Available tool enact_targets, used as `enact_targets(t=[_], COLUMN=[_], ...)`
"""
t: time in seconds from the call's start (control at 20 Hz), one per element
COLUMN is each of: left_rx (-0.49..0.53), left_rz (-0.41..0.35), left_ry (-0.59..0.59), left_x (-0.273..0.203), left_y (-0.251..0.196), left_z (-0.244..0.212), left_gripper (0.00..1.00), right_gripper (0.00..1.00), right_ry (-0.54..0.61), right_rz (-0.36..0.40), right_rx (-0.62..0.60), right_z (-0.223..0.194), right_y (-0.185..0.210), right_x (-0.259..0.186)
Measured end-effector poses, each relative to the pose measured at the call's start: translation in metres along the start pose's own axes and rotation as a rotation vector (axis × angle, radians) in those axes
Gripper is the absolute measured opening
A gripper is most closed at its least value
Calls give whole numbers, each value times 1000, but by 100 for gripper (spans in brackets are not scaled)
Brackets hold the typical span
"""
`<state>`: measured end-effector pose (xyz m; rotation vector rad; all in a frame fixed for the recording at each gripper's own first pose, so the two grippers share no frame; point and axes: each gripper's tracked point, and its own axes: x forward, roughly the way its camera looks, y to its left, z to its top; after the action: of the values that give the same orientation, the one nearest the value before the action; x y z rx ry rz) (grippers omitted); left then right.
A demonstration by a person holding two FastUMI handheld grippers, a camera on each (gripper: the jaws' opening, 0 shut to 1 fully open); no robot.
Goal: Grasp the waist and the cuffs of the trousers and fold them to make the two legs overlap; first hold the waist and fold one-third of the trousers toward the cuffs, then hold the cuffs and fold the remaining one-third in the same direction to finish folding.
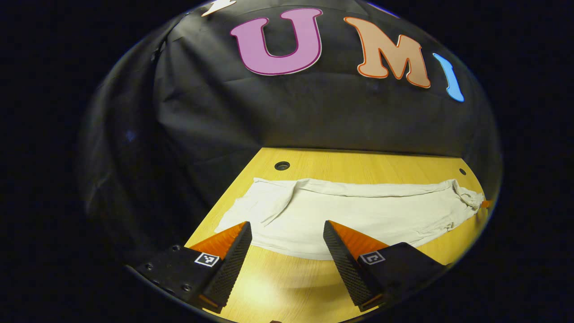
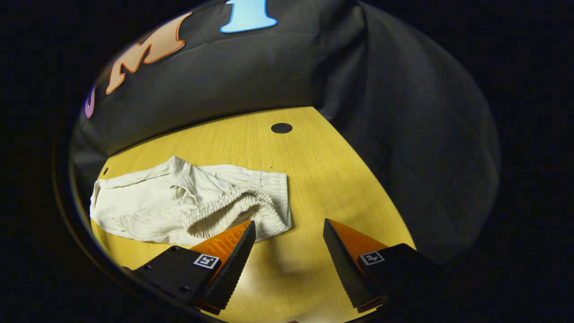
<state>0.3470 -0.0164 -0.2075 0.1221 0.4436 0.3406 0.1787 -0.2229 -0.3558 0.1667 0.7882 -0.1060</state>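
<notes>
Both grippers, left [image 1: 287, 233] and right [image 2: 289, 233], are hovering with jaws open as the trousers [image 1: 358, 211] are lying lengthwise across the tabletop [image 1: 287, 287], waistband [image 2: 233, 208] nearest the right.

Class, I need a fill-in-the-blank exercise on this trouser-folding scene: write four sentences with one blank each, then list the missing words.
1. The white trousers lie on a ____ table.
2. Both the left gripper and right gripper are ____.
3. The elastic waistband lies nearest the ____ gripper.
4. The grippers hold ____.

Missing words: wooden; open; right; nothing
</notes>
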Motion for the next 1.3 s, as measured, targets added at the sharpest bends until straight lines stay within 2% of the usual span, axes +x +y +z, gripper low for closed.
enact_targets(t=[0.1, 0.15, 0.2, 0.3, 0.35, 0.4, 0.45, 0.5, 0.55, 0.6, 0.65, 0.7, 0.85, 0.9, 0.95, 1.0, 1.05, 1.3], left_rx=[-12, -8, -7, 0, 4, 9, 15, 19, 23, 27, 29, 34, 39, 41, 39, 35, 27, 10], left_rz=[12, 16, 17, 16, 15, 14, 10, 5, -2, -11, -20, -26, -50, -57, -66, -75, -82, -142], left_ry=[-8, -9, -12, -18, -22, -26, -31, -34, -36, -39, -41, -43, -51, -53, -56, -58, -58, -67], left_x=[0, 1, 2, 4, 5, 6, 7, 7, 6, 6, 6, 6, 6, 5, 5, 6, 5, 6], left_y=[0, 0, -1, -2, -3, -3, -4, -4, -5, -7, -7, -8, -10, -10, -10, -12, -12, -9], left_z=[3, 3, 3, 2, 2, 2, 2, 2, 2, 2, 1, 2, 2, 3, 3, 2, 2, 6], left_gripper=[97, 97, 97, 96, 96, 96, 97, 96, 96, 97, 97, 97, 97, 96, 96, 96, 96, 96], right_gripper=[94, 98, 94, 97, 94, 85, 93, 72, 61, 41, 36, 27, 21, 14, 13, 8, 13, 13], right_ry=[21, 28, 30, 35, 41, 39, 38, 33, 34, 34, 25, 22, -5, -17, -35, -55, -73, -214], right_rz=[41, 61, 81, 138, 154, 161, 160, 148, 153, 155, 152, 152, 145, 143, 147, 151, 148, 137], right_rx=[87, 129, 170, 268, 297, 316, 329, 345, 373, 408, 440, 454, 421, 426, 427, 426, 423, 336], right_z=[-4, -3, -1, 2, 3, 5, 2, 2, 5, 7, 8, 9, 12, 16, 21, 28, 31, 63], right_y=[12, 19, 25, 39, 41, 40, 40, 35, 32, 29, 28, 28, 35, 37, 38, 39, 41, 60], right_x=[11, 11, 13, 16, 15, 15, 17, 20, 20, 18, 19, 18, 13, 12, 5, 0, -7, -75])
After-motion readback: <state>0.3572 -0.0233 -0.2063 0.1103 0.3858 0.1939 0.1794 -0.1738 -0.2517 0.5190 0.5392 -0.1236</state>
